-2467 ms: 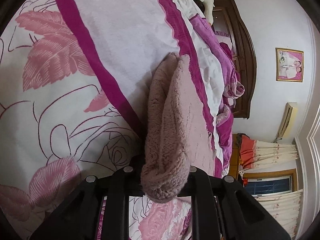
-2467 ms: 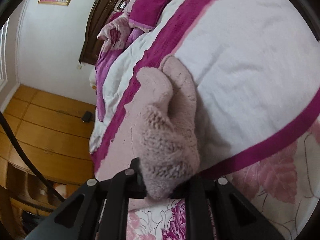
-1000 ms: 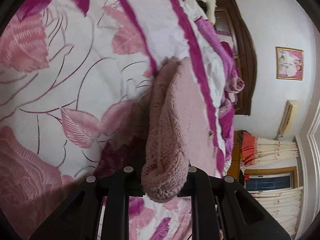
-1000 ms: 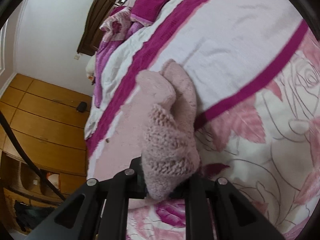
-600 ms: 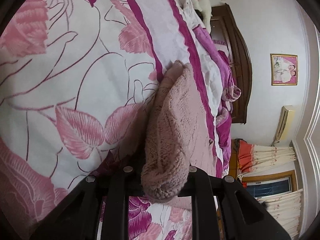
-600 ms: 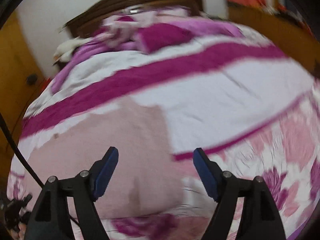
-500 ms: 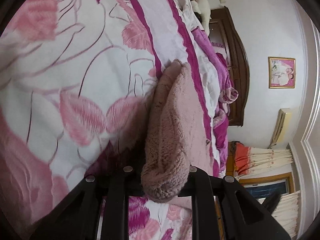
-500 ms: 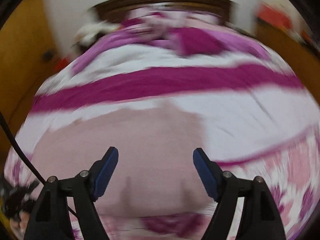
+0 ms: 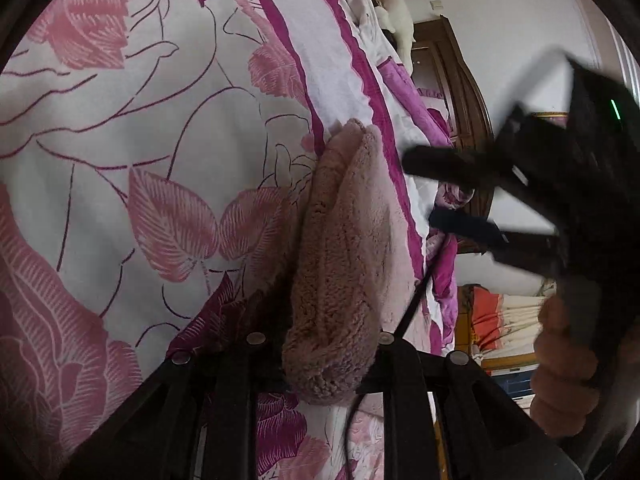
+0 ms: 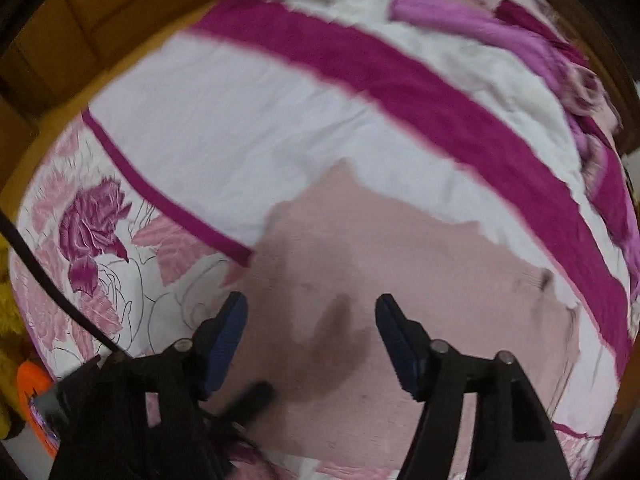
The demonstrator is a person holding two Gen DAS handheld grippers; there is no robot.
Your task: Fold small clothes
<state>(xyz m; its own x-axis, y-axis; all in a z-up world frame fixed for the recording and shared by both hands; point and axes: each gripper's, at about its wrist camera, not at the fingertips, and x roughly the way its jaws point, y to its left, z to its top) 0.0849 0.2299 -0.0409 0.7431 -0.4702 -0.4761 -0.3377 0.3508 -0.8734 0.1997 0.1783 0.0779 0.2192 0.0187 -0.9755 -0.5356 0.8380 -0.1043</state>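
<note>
The left gripper (image 9: pixel 320 344) is clamping one bunched edge of the pink knit garment (image 9: pixel 344 248); the rest is lying spread on the floral bedspread (image 9: pixel 120 120). The right gripper (image 10: pixel 310 328) is hovering over it, jaws apart and empty; the fold is looking only partly made, with flattening and further folds apparently remaining.

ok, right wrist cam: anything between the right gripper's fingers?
Nothing gripped. The right gripper is open; between its fingers shows only the pink garment spread on the bed below, with a shadow on it.

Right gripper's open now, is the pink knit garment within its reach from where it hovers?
Probably yes: the right gripper is open above the pink knit garment, with nothing between them.
</note>
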